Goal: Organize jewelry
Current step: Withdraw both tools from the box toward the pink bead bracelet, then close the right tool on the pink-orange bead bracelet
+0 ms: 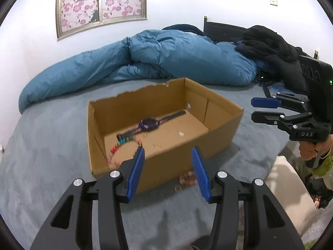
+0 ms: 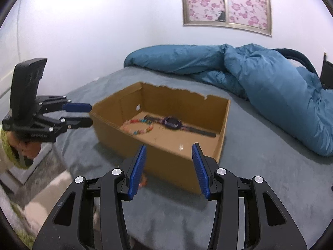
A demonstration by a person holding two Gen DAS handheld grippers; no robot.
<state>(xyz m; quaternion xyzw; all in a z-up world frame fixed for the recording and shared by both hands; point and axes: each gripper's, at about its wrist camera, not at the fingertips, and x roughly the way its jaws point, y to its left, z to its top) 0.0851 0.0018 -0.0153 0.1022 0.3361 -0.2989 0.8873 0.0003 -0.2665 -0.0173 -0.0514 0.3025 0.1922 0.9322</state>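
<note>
Only "DAS" legible — right gripper (image 1: 255, 109) body | jaws apart — empty

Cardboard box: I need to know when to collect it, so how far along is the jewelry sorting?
Partly done. The open brown cardboard box already holds a purple-faced wristwatch and a multicoloured bead bracelet. Nothing is in hand: the left gripper and right gripper are open and empty. Left: a small orange-and-red beaded piece lying on the grey bedcover in front of the box.

Matt brown cardboard box (image 1: 218, 116); sheeny blue quilted cloth duvet (image 1: 166, 56).
</note>
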